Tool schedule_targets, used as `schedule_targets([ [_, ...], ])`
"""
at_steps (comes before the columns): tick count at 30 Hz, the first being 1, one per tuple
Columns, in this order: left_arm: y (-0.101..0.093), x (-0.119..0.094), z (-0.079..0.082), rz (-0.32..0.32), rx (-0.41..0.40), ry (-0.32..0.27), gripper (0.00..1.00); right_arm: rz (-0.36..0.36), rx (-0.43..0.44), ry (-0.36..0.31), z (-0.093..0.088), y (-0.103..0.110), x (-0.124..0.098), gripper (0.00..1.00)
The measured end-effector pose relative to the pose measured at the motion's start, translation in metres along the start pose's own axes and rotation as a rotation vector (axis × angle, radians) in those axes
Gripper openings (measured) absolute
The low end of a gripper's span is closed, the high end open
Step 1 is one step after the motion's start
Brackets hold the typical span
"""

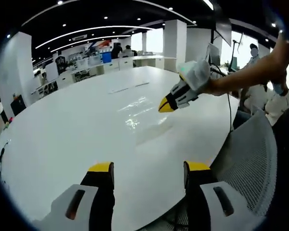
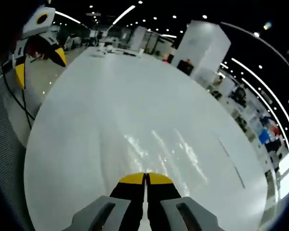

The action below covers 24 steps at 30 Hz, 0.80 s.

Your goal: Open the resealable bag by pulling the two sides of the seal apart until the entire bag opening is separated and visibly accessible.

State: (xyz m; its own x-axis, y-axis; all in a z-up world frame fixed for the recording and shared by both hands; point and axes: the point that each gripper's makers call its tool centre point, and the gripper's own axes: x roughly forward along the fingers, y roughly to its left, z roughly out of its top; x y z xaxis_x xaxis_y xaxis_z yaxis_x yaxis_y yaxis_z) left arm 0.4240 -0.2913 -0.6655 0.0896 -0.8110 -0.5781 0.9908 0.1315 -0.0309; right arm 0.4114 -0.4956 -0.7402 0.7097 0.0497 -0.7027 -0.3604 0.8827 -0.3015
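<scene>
We hover the left gripper (image 1: pixel 148 173), jaws wide, at the table's (image 1: pixel 62 139) near edge, right gripper (image 2: pixel 145 180) pinched together with nothing between, over the clear bag (image 1: pixel 144 108) lying flat mid-table, probably lining up to grab its seal.

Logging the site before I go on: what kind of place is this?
Probably an open-plan office or lab. A large glossy white table fills the foreground, rows of desks with clutter stand behind under recessed ceiling spotlights, and a grey mesh office chair sits at the table's edge.
</scene>
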Motion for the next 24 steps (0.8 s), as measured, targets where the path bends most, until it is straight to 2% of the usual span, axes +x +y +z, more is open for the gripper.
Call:
schedule_targets([
  [6, -0.002, 0.000, 0.000, -0.007, 0.006, 0.002, 0.57, 0.016, 0.030, 0.031, -0.011, 0.009, 0.002, 0.00],
  [12, -0.004, -0.001, 0.000, -0.011, 0.012, 0.006, 0.57, 0.033, 0.065, 0.034, -0.015, 0.020, -0.001, 0.06],
  [22, -0.008, -0.002, -0.001, -0.017, 0.020, 0.003, 0.59, 0.026, 0.147, 0.014, -0.022, 0.041, -0.023, 0.15],
  [24, -0.008, -0.002, 0.000, -0.016, 0.021, 0.001, 0.59, 0.019, 0.208, -0.009, -0.021, 0.043, -0.031, 0.17],
])
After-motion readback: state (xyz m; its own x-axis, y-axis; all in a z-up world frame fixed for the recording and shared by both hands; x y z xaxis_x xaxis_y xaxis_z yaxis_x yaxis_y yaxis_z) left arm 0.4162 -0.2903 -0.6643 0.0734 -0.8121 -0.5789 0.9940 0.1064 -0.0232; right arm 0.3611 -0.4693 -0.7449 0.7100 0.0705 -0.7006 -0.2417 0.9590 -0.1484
